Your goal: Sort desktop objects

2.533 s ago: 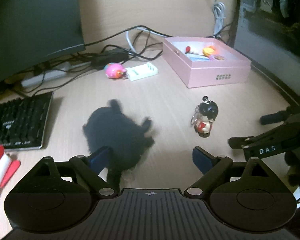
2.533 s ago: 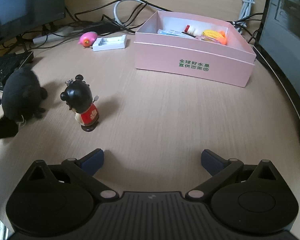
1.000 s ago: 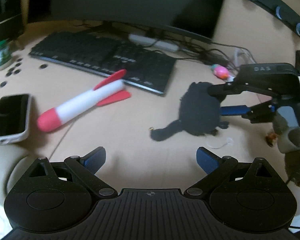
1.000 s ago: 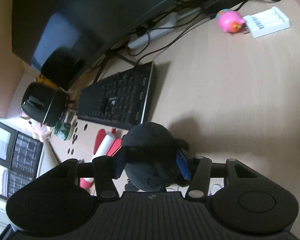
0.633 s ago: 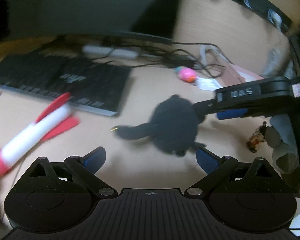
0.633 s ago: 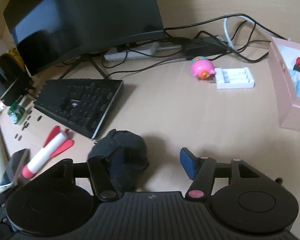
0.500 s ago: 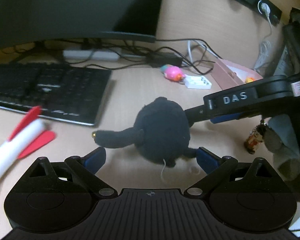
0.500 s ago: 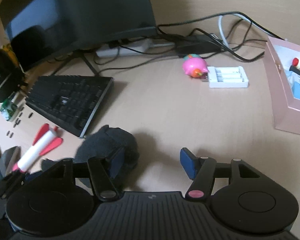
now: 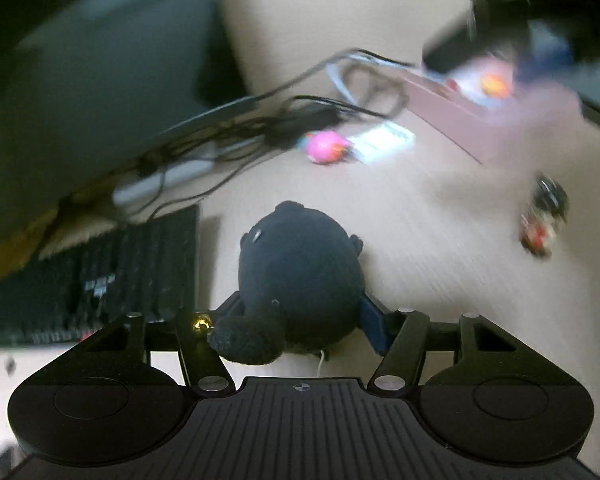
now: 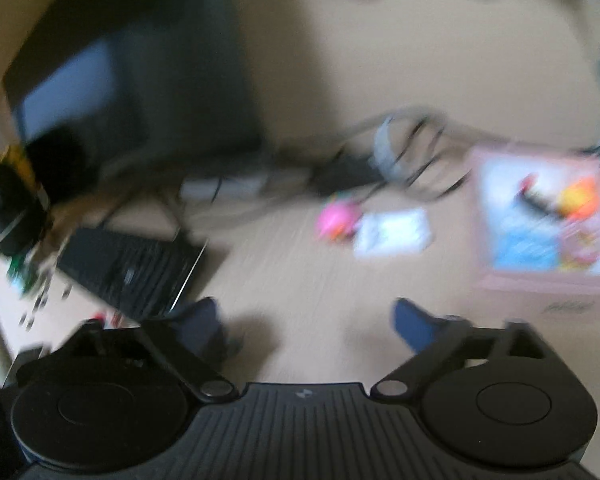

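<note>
My left gripper [image 9: 300, 320] has just closed; its pads clamp the black plush toy [image 9: 300, 264], round, soft, with a gold bead, above the desk [image 9: 420, 248]. My right gripper [image 10: 304, 320] has just opened wide, with nothing between its fingers.

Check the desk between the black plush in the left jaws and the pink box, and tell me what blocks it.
Nothing visible does. The plush sits between the left gripper jaws; bare desk runs to the box. The doll stands off to the right.
</note>
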Action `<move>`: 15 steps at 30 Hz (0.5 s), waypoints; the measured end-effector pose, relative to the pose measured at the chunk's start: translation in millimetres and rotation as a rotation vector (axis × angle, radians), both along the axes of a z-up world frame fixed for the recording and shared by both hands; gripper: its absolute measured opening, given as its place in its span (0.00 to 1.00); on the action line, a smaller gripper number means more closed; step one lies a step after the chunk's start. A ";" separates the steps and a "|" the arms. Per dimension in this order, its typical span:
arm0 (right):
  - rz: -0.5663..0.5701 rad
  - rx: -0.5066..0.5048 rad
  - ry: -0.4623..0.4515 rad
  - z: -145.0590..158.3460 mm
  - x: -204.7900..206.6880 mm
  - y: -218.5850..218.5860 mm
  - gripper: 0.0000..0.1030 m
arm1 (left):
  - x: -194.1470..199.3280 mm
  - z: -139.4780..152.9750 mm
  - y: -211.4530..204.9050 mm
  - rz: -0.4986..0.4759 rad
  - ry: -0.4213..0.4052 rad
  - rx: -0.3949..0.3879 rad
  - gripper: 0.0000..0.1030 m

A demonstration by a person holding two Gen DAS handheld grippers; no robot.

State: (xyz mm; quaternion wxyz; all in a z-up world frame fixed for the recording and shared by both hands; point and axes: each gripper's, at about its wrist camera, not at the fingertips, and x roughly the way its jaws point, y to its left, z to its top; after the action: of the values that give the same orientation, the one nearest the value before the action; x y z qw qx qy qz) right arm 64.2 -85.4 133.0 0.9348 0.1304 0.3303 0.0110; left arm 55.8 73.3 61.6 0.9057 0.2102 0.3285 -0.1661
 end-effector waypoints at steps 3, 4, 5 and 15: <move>-0.077 -0.082 -0.037 7.8 -19.3 -22.3 1.00 | -2.8 -2.2 -10.4 -0.053 0.046 -0.002 0.68; -0.102 -0.120 -0.034 6.0 -25.3 -29.1 1.00 | -4.7 -2.6 -12.5 -0.062 0.048 -0.012 0.68; -0.127 -0.154 -0.028 2.2 -31.4 -36.7 1.00 | -5.8 -2.9 -14.8 -0.065 0.054 -0.023 0.72; -0.190 -0.317 0.170 -71.4 -80.8 -69.4 1.00 | -19.2 -6.8 -3.4 0.042 0.107 -0.056 0.92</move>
State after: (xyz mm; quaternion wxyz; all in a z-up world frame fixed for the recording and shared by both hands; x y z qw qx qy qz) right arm -16.7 -154.8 61.5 0.9091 0.0126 0.3920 -0.1404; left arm 36.6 69.9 54.8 0.8957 0.1687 0.3759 -0.1671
